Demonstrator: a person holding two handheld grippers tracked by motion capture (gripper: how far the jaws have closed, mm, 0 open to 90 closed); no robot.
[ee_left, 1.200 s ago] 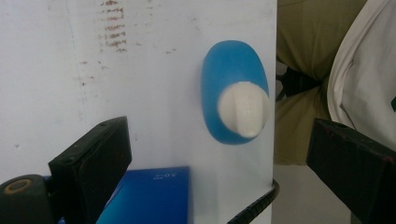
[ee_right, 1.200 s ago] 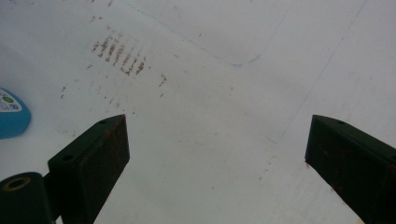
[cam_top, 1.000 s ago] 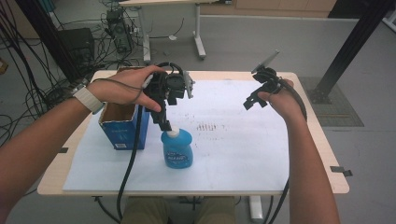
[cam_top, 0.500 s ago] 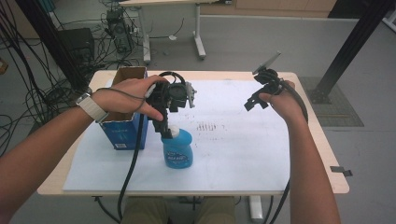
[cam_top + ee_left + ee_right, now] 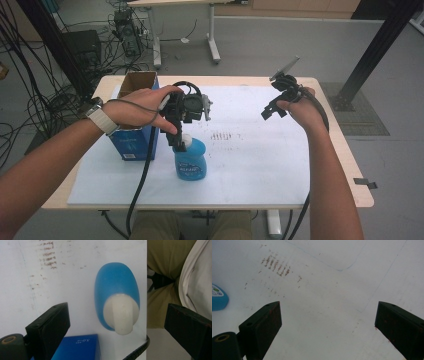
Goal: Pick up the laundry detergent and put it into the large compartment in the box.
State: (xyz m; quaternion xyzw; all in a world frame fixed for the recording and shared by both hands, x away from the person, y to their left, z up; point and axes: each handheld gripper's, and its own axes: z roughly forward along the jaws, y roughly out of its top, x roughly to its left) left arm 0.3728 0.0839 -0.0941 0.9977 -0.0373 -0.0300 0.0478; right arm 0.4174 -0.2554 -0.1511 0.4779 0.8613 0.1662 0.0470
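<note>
A blue bottle with a white cap stands upright on the white sheet near the table's front. My left gripper hangs just above it, open, jaws wide on either side of the cap without touching. In the left gripper view I look straight down on the bottle between the jaws. My right gripper is held open over the sheet's right part, with nothing between its jaws. A sliver of the bottle shows at the left edge of the right gripper view.
An open blue cardboard box stands left of the bottle, close to the left hand; its top shows below the cap. Brown smudges mark the sheet's middle. The wooden table edge runs beyond the sheet at right. Cables trail from both grippers.
My left gripper has lifted slightly and drifted back off the bottle's cap, with the hand shifting right. The right gripper has stayed nearly still.
</note>
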